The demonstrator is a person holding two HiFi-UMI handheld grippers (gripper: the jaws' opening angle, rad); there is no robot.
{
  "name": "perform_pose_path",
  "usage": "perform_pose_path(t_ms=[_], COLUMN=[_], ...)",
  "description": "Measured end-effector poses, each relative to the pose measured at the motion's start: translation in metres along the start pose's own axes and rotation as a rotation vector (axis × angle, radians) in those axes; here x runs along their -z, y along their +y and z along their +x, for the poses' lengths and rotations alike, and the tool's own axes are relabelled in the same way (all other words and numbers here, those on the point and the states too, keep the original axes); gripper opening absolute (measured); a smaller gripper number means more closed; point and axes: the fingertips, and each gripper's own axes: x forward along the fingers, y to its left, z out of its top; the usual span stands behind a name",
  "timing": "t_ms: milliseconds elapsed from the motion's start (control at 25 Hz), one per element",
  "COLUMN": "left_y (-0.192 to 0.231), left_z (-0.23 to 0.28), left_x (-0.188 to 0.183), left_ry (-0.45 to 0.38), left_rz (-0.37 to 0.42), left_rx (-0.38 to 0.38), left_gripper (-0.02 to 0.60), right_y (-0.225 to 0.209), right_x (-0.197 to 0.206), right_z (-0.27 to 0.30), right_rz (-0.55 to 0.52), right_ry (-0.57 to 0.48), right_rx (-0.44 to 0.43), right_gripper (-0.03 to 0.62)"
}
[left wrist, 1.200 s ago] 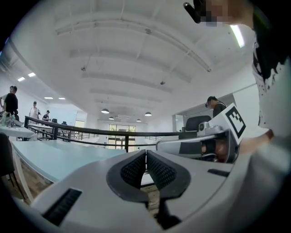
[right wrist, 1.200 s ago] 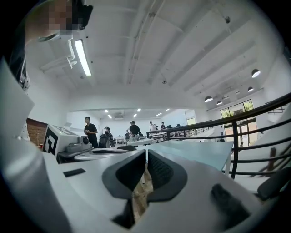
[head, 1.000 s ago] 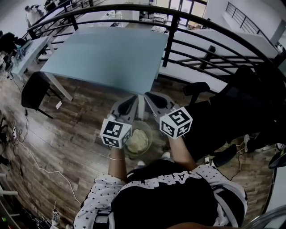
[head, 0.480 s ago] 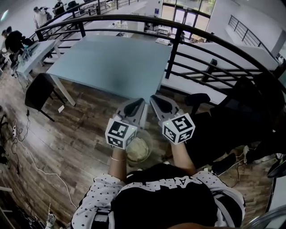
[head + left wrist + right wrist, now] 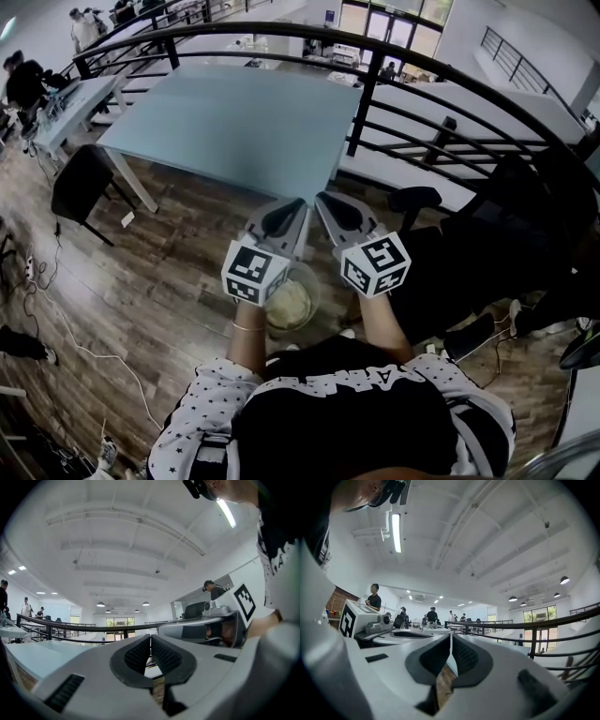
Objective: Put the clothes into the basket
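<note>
Cream cloth lies heaped in the basket, below and behind both pairs of jaws. Over the last second the left gripper and right gripper have lifted a little clear of it, side by side, so I judge this load delivered. Each pair of jaws is pressed together on nothing, ribbed pads meeting. Ahead of the tips stands a pale blue table, then a black railing.
</note>
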Motion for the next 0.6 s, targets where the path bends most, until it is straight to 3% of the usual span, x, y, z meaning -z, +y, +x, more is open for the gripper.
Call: perform_pose_path(t_ms=[600], left_y=[0.0031], left_z=[0.0035], left_x=[0.0025], left_ry=[0.004], left_rz=[0.0], left_rx=[0.019], left_gripper=[0.017], right_y=[-0.0021], right_x=[0.0025], right_z=[0.0007], right_rz=[-0.006], right_ry=[0.015], right_rx=[0.022], right_gripper=[0.032])
